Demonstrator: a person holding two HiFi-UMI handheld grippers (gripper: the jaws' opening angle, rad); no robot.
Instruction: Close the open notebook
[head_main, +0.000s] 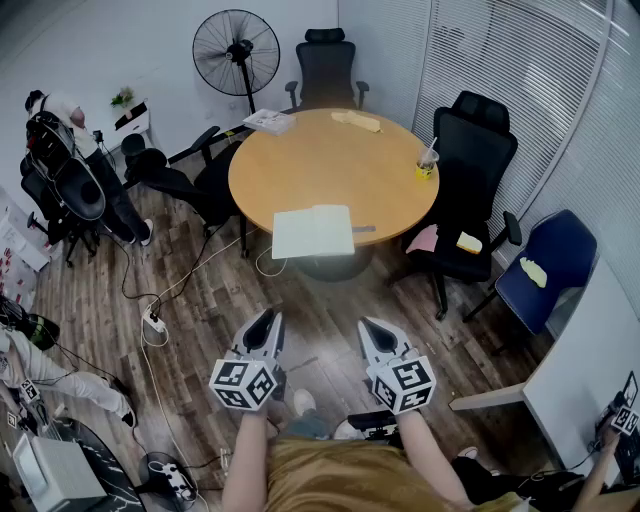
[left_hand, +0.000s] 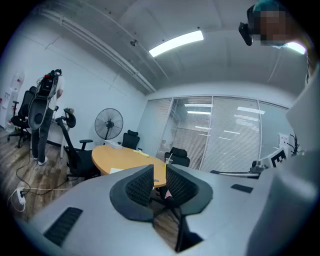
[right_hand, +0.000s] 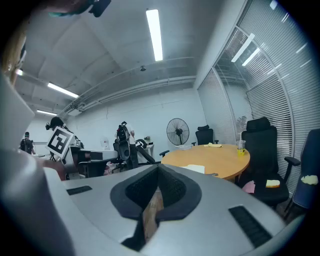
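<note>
Lying open, long axis crosswise, on the desk's (head_main: 330, 165) near edge, the notebook (head_main: 312, 232) sits well up-frame of both tools: left tool (head_main: 266, 319) parted, empty; right tool (head_main: 370, 326) clenched, empty.

round wooden surface (head_main: 330, 170) at centre on wood-plank floor (head_main: 200, 320); standing fan (head_main: 236, 45) at 11 o'clock, black office chair (head_main: 325, 65) at 12, window blinds (head_main: 520, 60) at 2, blue chair (head_main: 555, 265) at 4.
</note>
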